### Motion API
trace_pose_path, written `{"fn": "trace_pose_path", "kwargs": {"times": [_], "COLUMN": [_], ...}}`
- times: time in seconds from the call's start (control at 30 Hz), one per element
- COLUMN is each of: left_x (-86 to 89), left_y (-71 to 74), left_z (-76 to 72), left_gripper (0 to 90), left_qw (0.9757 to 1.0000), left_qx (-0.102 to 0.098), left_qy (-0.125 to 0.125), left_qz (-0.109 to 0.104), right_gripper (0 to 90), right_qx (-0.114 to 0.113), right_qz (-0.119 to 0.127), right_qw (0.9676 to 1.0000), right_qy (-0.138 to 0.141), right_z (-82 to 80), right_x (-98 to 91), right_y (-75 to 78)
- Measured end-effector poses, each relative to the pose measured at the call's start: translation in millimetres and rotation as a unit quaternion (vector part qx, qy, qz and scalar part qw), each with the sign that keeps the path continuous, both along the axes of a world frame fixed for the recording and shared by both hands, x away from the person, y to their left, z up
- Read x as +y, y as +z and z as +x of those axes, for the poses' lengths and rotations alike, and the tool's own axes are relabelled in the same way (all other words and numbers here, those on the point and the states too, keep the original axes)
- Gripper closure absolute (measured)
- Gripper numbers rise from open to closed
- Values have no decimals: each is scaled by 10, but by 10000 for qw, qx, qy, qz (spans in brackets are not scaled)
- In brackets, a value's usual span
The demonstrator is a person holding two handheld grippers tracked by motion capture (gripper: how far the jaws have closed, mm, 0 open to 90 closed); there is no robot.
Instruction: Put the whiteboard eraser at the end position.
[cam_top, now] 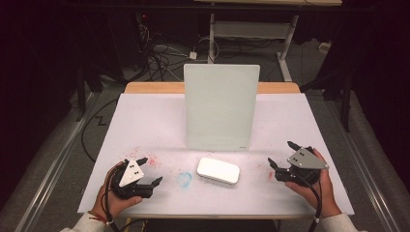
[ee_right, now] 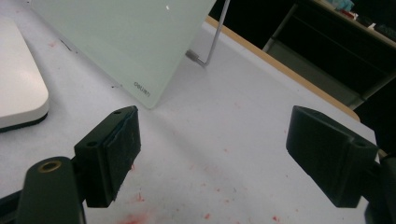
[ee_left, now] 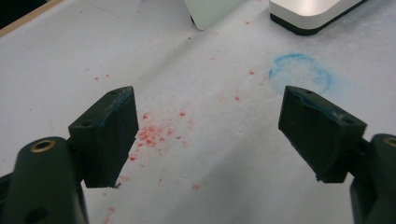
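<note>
Though stained red, white table cover (cam_top: 145,125).

A pale green frosted-glass board (cam_top: 221,107) stands upright at the centre of the white-covered table (cam_top: 145,121), propped by a thin metal leg (ee_right: 212,35). Just in front of it lies a white rounded-rectangular eraser block (cam_top: 218,170) with a dark base. A blue ring-shaped smudge (ee_left: 300,73) and scattered red specks (ee_left: 154,133) mark the covering.

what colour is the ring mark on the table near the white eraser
Blue; the ring mark shows best in the left gripper view.
</note>
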State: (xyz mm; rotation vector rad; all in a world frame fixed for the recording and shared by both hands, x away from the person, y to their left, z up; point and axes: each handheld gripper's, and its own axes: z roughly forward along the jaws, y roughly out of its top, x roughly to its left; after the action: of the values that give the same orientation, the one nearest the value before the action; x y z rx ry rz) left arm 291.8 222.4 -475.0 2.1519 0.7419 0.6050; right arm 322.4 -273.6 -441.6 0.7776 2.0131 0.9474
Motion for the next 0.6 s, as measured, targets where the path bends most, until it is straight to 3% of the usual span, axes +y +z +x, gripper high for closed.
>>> {"fn": "trace_pose_path", "kwargs": {"times": [0.6], "left_x": [-61], "left_y": [2], "left_z": [77], "left_gripper": [193], "left_qw": [9999], "left_qx": [-65], "left_qy": [-91], "left_qz": [50], "right_gripper": [177], "right_qx": [409], "right_qz": [250], "right_qw": [9987], "right_qy": [-150], "right_z": [-181], "right_x": [-286], "right_y": [-305]}}
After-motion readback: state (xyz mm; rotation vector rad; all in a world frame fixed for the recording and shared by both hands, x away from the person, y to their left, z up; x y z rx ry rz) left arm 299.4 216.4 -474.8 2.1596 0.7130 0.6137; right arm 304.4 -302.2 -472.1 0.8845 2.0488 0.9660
